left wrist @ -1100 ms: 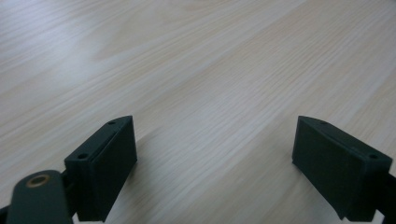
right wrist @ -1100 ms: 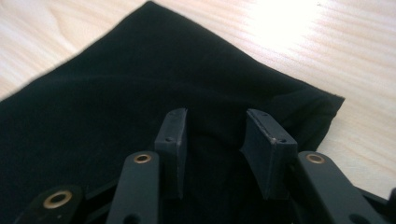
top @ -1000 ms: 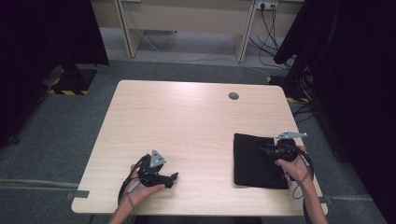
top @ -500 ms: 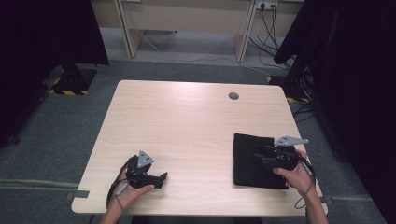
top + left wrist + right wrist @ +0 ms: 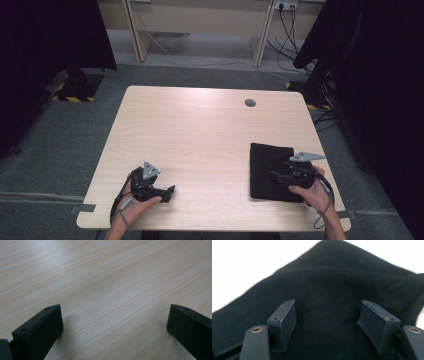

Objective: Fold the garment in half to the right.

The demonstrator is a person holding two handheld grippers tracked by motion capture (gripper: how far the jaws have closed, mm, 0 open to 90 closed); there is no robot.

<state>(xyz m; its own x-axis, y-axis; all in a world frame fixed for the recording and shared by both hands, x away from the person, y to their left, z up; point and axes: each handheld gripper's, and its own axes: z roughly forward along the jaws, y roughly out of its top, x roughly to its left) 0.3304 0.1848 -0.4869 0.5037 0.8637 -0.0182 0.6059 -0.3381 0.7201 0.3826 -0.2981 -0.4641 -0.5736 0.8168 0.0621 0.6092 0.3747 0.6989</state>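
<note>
A folded black cloth (image 5: 266,167) lies flat on the wooden table (image 5: 200,135) near its right front corner. My right gripper (image 5: 276,176) hovers low over the cloth's right half, pointing left. In the right gripper view its jaws stand apart above the dark cloth (image 5: 329,292), nothing between them, so my right gripper (image 5: 328,322) is open. My left gripper (image 5: 169,192) rests near the table's front left edge, pointing right. Bare wood shows between the wide-apart jaws of my left gripper (image 5: 112,325), which is open.
A round cable hole (image 5: 250,103) sits at the table's far right. Grey carpet surrounds the table, with black curtains at both sides and desk legs and cables (image 5: 285,30) behind. The table's right edge runs close beside the cloth.
My left gripper has drawn back toward the front left edge of the table. My right gripper has shifted slightly nearer and lower over the black cloth.
</note>
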